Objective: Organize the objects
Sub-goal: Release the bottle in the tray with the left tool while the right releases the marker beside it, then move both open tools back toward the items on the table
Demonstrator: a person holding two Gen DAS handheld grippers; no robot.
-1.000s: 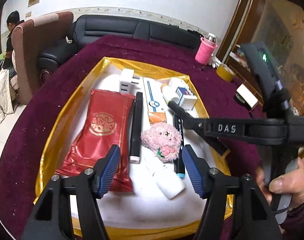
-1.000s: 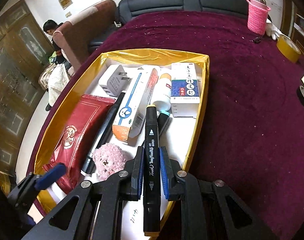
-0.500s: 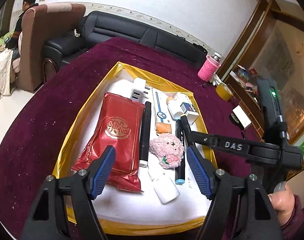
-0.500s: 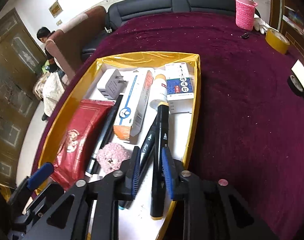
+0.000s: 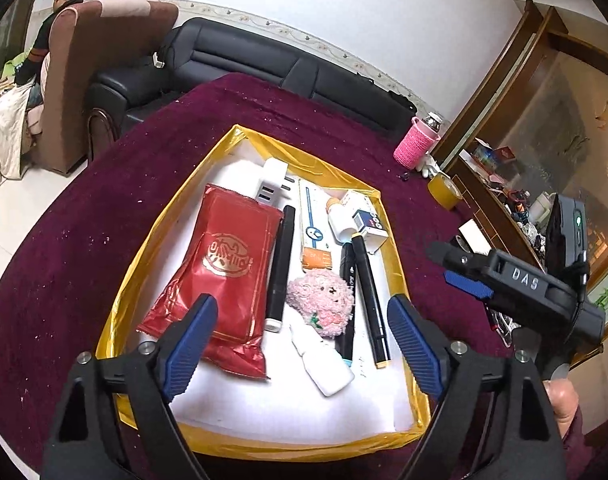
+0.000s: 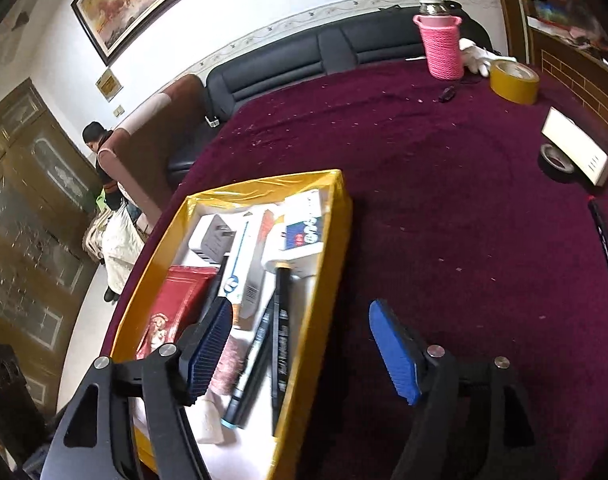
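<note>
The left claw (image 5: 300, 344) is wide apart and holds nothing. It hangs above the near end of the yellow box with a white floor (image 5: 400, 280), which sits on the round worktop with a dark red cloth (image 5: 84, 240).

The right claw (image 6: 300, 354) is wide apart too, with nothing in it. Its left blue pad is over the box and its right blue pad is over the red cloth, so it sits across the right wall of the box.

Inside the box lie many things. The shiny red foil bag (image 5: 220, 268) is on the left. Beside it is a long black stick with a white tip (image 5: 280, 268). Next comes a fluffy pink toy (image 5: 322, 300), and a small white bottle (image 5: 324, 366) lies just in front of it. On the right are 2 black marker pens side by side: the one with a teal end (image 5: 346, 304) and the one with yellow ends (image 5: 370, 296). At the far end are a white plug (image 5: 270, 184), a long white and orange carton (image 5: 312, 232), a white bottle with an orange cap (image 5: 338, 222) and a small white and blue carton (image 5: 364, 220).

Out on the cloth stand a pink knitted cup (image 6: 442, 46) and a roll of yellow tape (image 6: 514, 82).
</note>
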